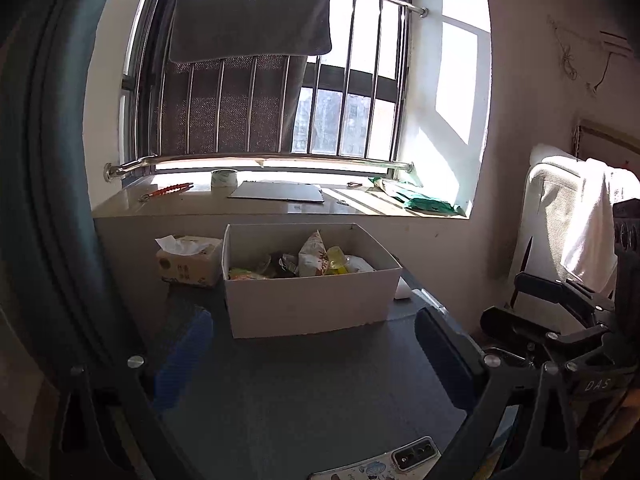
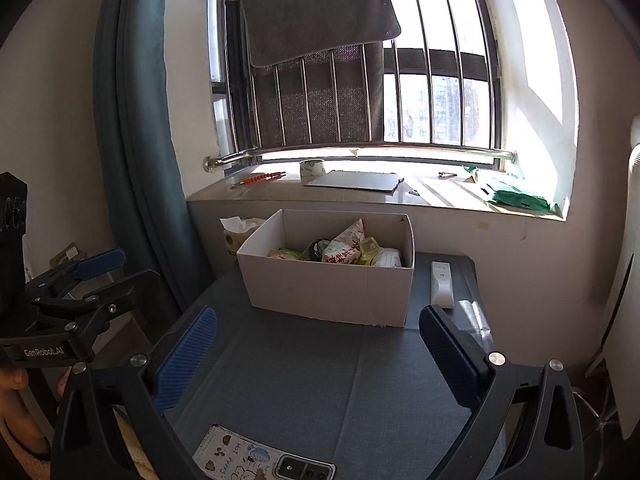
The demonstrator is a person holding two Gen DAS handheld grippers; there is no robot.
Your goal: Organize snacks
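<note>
A white cardboard box [image 1: 308,304] stands at the far side of the dark grey table [image 1: 312,392]; it also shows in the right wrist view [image 2: 328,292]. Inside lie several snack packets [image 1: 316,258], among them a red and white pouch [image 2: 346,246] and a yellow jelly cup [image 2: 370,248]. My left gripper [image 1: 316,354] is open and empty, held back from the box over the table. My right gripper [image 2: 320,354] is open and empty, also short of the box. Each gripper appears at the edge of the other's view.
A tissue box [image 1: 188,260] sits left of the cardboard box. A white remote [image 2: 441,283] lies to its right. A phone [image 2: 260,460] lies at the table's near edge. The windowsill [image 2: 360,196] holds tape, a board and green packaging. A curtain [image 2: 136,140] hangs left.
</note>
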